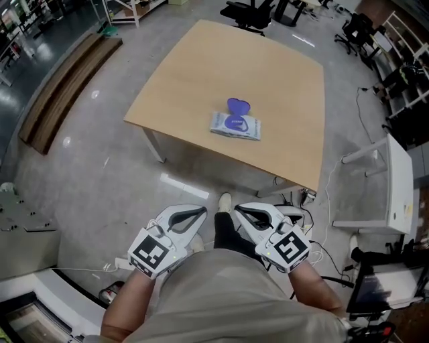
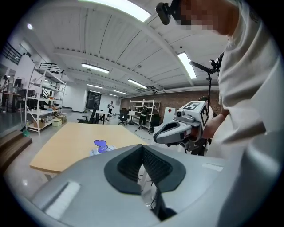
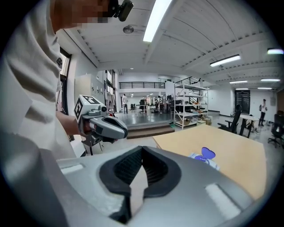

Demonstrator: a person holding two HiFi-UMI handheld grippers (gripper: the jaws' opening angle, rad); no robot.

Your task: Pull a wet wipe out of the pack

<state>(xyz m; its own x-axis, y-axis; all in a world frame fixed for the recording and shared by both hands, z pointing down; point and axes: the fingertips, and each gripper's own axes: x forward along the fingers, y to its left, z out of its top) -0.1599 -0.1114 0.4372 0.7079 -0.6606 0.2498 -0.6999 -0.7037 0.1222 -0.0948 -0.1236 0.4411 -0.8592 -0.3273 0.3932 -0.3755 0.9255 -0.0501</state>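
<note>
The wet wipe pack lies flat near the middle of the wooden table, with its purple lid flipped open and standing up. Both grippers are held close to my body, well short of the table. My left gripper is shut with nothing in it, and so is my right gripper; their tips point toward each other. The left gripper view shows the pack far ahead on the table, past the shut jaws. In the right gripper view the pack lies to the right of the jaws.
Office chairs stand beyond the table's far edge. A white side table is at the right, with cables on the floor beside it. A long wooden bench runs along the left. Grey floor lies between me and the table.
</note>
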